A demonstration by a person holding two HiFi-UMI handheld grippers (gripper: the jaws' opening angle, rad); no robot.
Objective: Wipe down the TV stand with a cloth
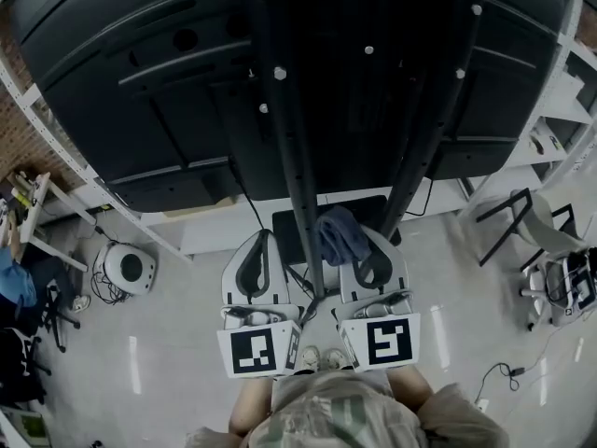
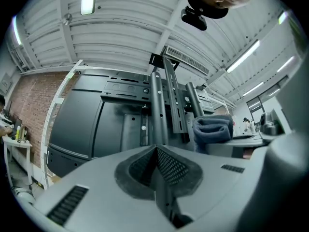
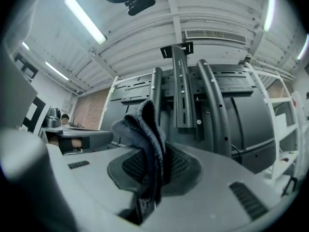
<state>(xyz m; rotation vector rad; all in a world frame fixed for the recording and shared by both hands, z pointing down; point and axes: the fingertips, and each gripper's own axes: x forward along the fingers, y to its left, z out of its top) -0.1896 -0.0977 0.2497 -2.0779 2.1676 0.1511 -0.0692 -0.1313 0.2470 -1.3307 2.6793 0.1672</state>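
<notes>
Grey-blue cloth (image 3: pixel 145 134): pinched in right gripper (image 3: pixel 153 170), near TV stand (image 1: pixel 297 147) posts. Left gripper (image 2: pixel 157 161): jaws pressed together, empty. Wiping seemingly unstarted; whole stand left.

Fuzzy cloth (image 3: pixel 144 129), matt metal TV stand (image 3: pixel 181 91)

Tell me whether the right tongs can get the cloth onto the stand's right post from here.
Probably yes. The right tongs are shut on the cloth, and the right post stands just ahead of them with nothing in between. The left tongs sit off to the side, shut and empty.
</notes>
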